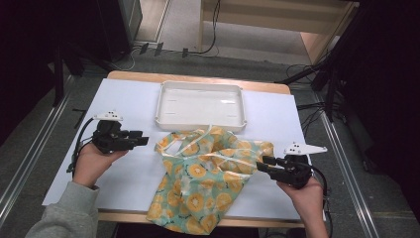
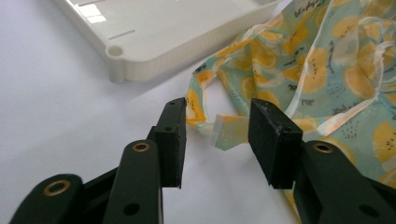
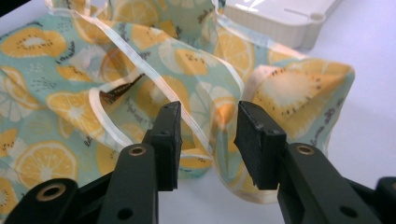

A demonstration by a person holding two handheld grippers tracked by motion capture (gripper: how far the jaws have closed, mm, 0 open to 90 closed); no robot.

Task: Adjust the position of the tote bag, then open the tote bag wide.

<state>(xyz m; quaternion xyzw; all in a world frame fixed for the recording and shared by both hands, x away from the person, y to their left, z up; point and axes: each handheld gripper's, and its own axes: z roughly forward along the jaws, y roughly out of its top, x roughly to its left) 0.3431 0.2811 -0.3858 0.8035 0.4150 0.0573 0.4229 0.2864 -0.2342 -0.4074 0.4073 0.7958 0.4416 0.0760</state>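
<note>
**Fruit-print cloth lies loose between two parted hand-held grippers**

The crumpled teal fabric printed with orange citrus slices and edged in pale piping (image 1: 203, 181) lies on the white-covered table (image 1: 124, 109), and everything else is placed from it. Its near edge hangs over the table's front side; its far edge, where a loop of the piping curls up, sits just in front of the shallow white rectangular plastic tray (image 1: 200, 121), close to that tray's near rim.

At the cloth's left side, the left hand-held gripper (image 1: 141, 139) points toward it, a little apart from the fabric in the high view. In the left gripper view its jaws stand parted with bare table between them, and a folded tip of the cloth (image 2: 224, 133) lies just beyond the gap, not pressed by either pad.

At the cloth's right edge, the right hand-held gripper (image 1: 265, 163) reaches the fabric's border. In the right gripper view its jaws are also parted; a raised fold of the cloth (image 3: 210, 116) stands in line with the gap, and neither pad clamps it.

Beyond the tray, past the table's far edge, grey floor with black cables (image 1: 163, 49) shows.
</note>
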